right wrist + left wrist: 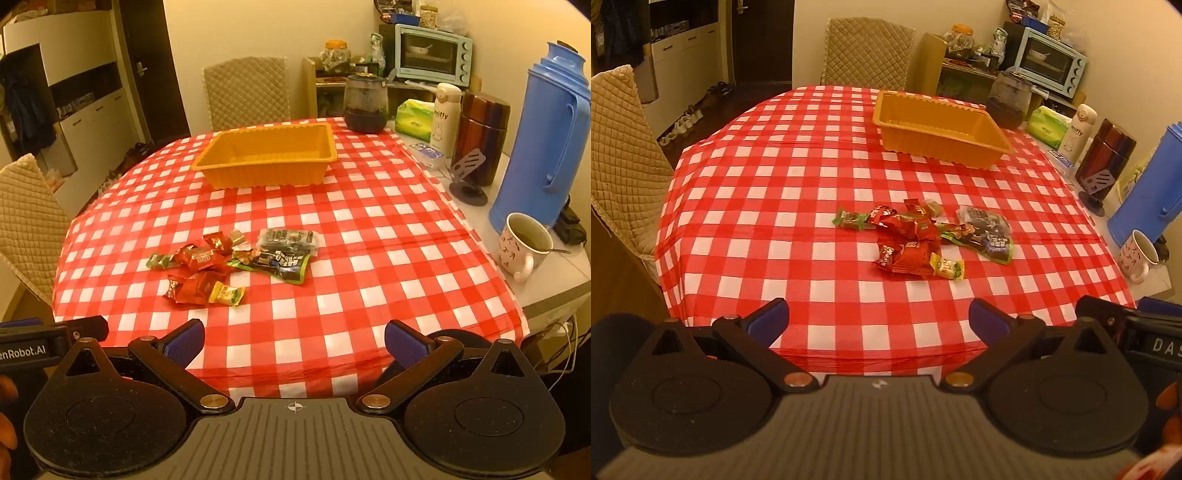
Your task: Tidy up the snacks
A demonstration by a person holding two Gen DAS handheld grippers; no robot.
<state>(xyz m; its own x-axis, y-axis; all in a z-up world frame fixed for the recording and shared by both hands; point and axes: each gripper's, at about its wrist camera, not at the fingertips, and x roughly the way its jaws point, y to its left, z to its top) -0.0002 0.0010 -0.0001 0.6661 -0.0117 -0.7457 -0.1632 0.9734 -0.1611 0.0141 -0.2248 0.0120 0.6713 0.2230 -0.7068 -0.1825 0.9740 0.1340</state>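
A pile of wrapped snacks (912, 236) lies mid-table on the red checked cloth: red packets, a yellow-green candy (947, 266), a green-ended candy (851, 219) and dark packets (988, 230). The pile also shows in the right wrist view (229, 262). An empty orange tray (964, 146) stands behind it, seen too in the right wrist view (258, 173). My left gripper (879, 317) is open and empty, above the near table edge, short of the pile. My right gripper (294, 341) is open and empty, also near the front edge, right of the pile.
Along the right edge stand a mug with a spoon (524, 245), a blue thermos jug (546, 136), a brown flask (480, 136), a white bottle (445, 118), tissues (413, 116) and a dark jar (365, 105). Padded chairs (866, 51) stand behind and left.
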